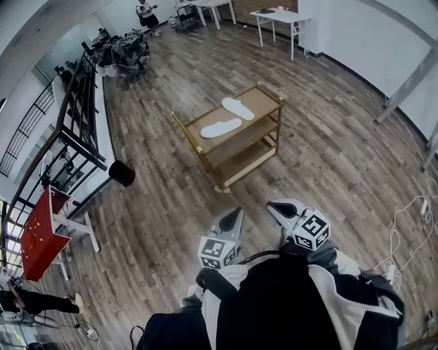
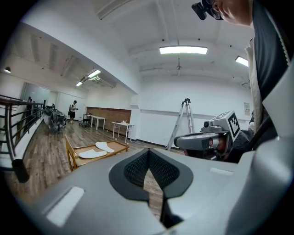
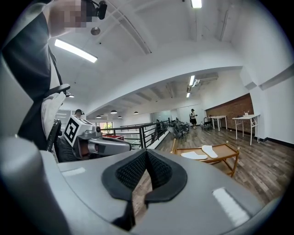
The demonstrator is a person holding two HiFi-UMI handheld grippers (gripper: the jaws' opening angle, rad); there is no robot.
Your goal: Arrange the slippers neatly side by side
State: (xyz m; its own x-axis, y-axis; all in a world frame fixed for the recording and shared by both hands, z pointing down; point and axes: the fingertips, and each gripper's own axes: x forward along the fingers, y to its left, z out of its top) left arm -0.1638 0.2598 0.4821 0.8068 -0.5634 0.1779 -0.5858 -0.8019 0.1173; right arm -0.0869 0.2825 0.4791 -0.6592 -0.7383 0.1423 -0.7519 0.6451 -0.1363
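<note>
Two white slippers lie on the top shelf of a wooden cart (image 1: 268,98). One slipper (image 1: 237,107) lies toward the far side and the other (image 1: 220,128) nearer, at an angle to each other and apart. My left gripper (image 1: 236,213) and right gripper (image 1: 274,207) are held close to my body, well short of the cart, both shut and empty. The left gripper view shows its jaws (image 2: 149,167) closed, with the slippers (image 2: 92,154) far off. In the right gripper view the jaws (image 3: 146,167) are closed too, with the slippers (image 3: 194,155) in the distance.
A black railing (image 1: 75,130) runs along the left, with a black round object (image 1: 122,173) and a red panel (image 1: 41,232) near it. White tables (image 1: 280,17) and a person (image 1: 146,14) stand at the far end. Cables (image 1: 404,225) lie on the floor at right.
</note>
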